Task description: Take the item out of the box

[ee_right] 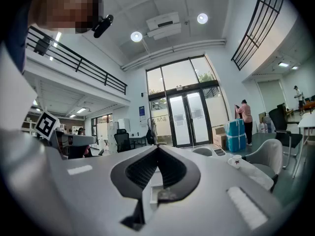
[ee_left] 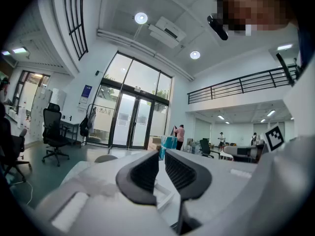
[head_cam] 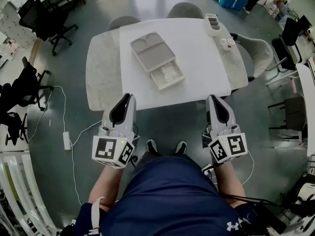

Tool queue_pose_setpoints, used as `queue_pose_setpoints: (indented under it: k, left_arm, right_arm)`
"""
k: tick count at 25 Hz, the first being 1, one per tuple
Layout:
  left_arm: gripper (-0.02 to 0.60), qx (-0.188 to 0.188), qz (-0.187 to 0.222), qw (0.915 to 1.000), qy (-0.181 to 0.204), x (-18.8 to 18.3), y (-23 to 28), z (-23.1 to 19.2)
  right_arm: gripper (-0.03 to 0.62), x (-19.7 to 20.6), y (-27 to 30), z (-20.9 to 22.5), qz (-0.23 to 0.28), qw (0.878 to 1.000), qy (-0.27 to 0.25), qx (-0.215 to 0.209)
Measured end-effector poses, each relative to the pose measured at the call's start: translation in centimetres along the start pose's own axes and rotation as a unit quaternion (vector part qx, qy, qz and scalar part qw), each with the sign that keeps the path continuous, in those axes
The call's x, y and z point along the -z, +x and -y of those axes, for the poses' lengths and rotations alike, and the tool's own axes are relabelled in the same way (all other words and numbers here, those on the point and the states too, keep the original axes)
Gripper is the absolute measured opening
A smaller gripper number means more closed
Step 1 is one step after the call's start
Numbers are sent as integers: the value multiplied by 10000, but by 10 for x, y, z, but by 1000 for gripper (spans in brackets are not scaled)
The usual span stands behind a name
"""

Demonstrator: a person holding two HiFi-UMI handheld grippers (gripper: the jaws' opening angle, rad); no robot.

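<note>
Head cam: we look steeply down from above, with the table [head_cam: 206, 68] just ahead and both grippers low in frame. Left gripper [head_cam: 127, 98] cam: mounted right behind its jaws, low and level, facing across the table to the glass doors [ee_left: 130, 119]. Right gripper [head_cam: 213, 98] cam: same mount, same heading. We see the doors and the person in pink [ee_right: 244, 113] in both gripper views, far off.

Open-plan office hall.
Black swivel chairs [head_cam: 47, 21], glass entrance doors [ee_left: 130, 119] and a railed mezzanine [ee_left: 246, 85] surrounded a white tabletop [head_cam: 197, 68].
</note>
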State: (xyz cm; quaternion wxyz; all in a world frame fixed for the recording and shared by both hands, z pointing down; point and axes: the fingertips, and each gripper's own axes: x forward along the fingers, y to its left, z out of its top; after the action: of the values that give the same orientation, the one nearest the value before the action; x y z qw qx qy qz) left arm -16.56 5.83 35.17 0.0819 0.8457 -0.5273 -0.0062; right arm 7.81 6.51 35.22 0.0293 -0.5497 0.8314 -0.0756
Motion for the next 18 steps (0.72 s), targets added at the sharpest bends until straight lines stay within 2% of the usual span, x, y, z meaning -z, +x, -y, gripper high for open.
queue_pose_setpoints:
  k: [9,18]
  left_arm:
    - [43,23,-5,10000,3,0,-3,-11]
    - [43,177,-158,9997,-76,13,-5,-45]
  right_arm:
    - [2,1,7,-7,-7,10000,-60,65]
    - [2,13,25,-18,-157,9994,43,308]
